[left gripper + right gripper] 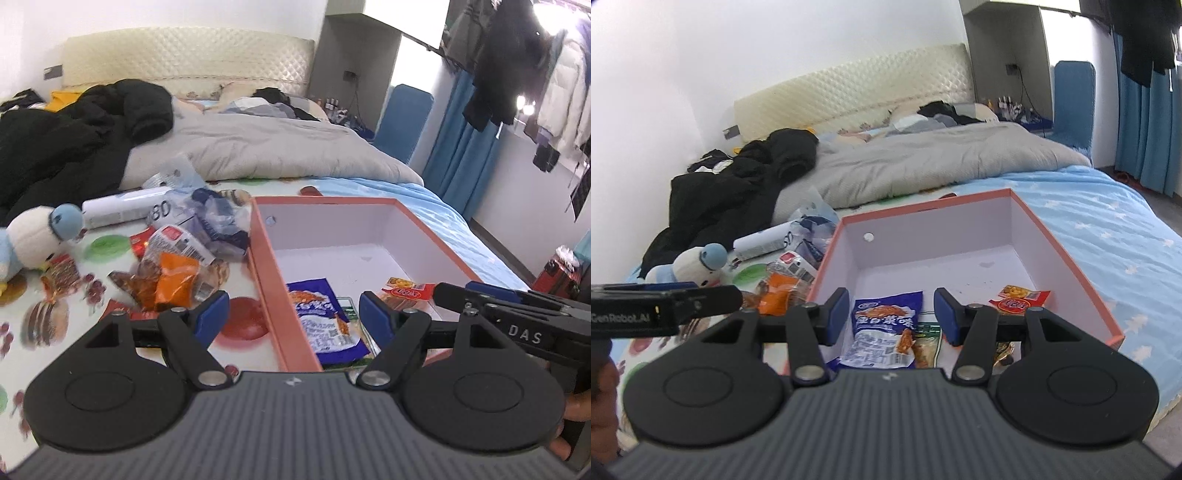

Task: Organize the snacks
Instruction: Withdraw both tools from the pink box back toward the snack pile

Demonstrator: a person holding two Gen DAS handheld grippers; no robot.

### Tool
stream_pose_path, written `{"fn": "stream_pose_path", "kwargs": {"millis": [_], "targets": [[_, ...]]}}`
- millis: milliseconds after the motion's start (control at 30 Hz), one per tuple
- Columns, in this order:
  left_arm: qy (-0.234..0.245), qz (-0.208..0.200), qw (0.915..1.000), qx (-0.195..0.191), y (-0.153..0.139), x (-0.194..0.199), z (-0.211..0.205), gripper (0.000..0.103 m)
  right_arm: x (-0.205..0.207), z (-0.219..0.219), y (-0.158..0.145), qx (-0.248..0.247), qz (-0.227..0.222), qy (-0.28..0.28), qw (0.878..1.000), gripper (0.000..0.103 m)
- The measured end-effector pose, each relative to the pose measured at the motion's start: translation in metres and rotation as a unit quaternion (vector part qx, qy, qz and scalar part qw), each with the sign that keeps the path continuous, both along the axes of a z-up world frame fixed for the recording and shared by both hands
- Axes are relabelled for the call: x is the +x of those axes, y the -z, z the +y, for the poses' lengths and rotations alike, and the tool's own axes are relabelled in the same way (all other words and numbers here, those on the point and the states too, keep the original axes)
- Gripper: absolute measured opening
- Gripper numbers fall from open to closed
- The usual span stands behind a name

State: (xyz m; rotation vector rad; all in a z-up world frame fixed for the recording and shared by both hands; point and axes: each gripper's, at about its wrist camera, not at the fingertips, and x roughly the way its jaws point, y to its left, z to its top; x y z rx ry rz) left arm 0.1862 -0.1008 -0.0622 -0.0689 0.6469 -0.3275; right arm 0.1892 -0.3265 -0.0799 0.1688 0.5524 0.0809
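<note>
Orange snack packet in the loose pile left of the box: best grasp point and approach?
Grip the orange packet by its raised, crumpled upper edge, coming from above with the open left gripper. It sits on top of the pile, tilted, with wrappers crowding its sides and the box wall to its right.

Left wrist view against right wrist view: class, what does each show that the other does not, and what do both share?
Only the left wrist view shows the pale jackets hanging at the window and the red wrapped sweet beside the toy. Only the right wrist view shows the star-print sheet right of the box. Both share the pink-rimmed box, the blue snack packet inside it, the loose snack pile, the plush penguin, and empty, open grippers, left and right.
</note>
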Motion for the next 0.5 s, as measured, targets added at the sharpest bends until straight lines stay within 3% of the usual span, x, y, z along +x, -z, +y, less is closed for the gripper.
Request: {"fn": "stream_pose_path", "kwargs": {"millis": [500], "targets": [[-0.041,-0.011,0.9991,-0.005,0.003,-0.063,0.049,0.081,-0.054,0.026,-0.003,-0.007,-0.023,-0.019,1.0,0.054]]}}
